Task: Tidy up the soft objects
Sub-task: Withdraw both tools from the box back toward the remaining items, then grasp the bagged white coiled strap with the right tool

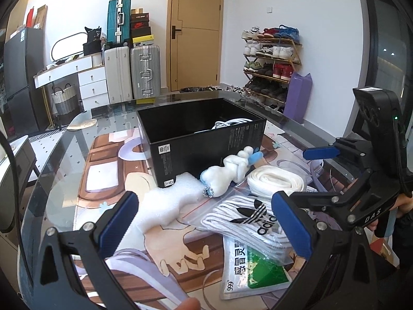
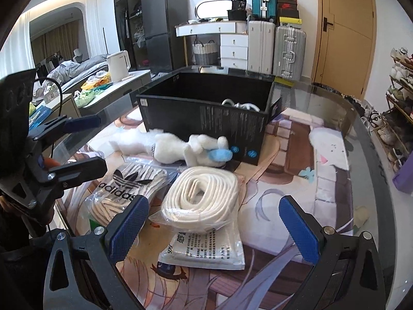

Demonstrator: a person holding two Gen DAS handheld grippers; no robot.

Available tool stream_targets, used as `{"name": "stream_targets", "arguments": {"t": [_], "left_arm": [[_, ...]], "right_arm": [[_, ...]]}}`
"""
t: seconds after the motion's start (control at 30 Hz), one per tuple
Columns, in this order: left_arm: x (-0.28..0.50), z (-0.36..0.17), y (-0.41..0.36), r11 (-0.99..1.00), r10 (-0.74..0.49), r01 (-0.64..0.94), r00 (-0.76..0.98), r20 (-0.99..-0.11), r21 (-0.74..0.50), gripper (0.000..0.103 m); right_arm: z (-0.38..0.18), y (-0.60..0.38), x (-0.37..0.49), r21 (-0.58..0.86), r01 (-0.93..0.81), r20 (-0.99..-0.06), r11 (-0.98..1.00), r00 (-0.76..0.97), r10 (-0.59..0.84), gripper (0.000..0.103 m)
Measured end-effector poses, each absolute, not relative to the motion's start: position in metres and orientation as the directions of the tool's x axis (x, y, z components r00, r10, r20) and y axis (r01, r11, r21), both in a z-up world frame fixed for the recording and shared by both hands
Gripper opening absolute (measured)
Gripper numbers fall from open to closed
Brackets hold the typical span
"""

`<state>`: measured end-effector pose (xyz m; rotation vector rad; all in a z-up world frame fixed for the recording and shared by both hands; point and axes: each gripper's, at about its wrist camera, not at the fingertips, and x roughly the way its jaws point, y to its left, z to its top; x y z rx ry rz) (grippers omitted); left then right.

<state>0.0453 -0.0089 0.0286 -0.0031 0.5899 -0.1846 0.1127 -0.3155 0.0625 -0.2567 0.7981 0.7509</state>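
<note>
A black open box [image 1: 206,142] [image 2: 206,118] stands on the table with white cable inside. A white plush toy [image 1: 227,173] [image 2: 178,147] with blue tips lies against its front. A coiled white lace bundle [image 1: 276,180] [image 2: 204,196] in clear plastic, an Adidas bag of white laces [image 1: 247,219] [image 2: 124,191] and a 999 medicine sachet [image 1: 250,266] [image 2: 206,250] lie in front. My left gripper [image 1: 206,224] is open above the Adidas bag. My right gripper [image 2: 214,230] is open above the lace bundle and sachet. Both are empty.
The glass table [image 1: 59,160] carries an anime-print mat [image 2: 296,186]. White foam [image 1: 170,204] lies left of the plush. Suitcases [image 1: 131,75], a door [image 1: 196,31] and a shoe rack [image 1: 271,62] stand behind. A kettle [image 2: 117,64] sits on a side counter at left.
</note>
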Motion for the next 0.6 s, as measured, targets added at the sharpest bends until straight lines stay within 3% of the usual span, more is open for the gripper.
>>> {"name": "stream_targets", "arguments": {"t": [0.6], "left_arm": [[0.048,0.024,-0.004,0.986,-0.162,0.153,0.808,-0.566,-0.063,0.103]], "right_arm": [[0.042,-0.301,0.124,0.071,-0.638,-0.768,0.767,0.456,0.450,0.102]]}}
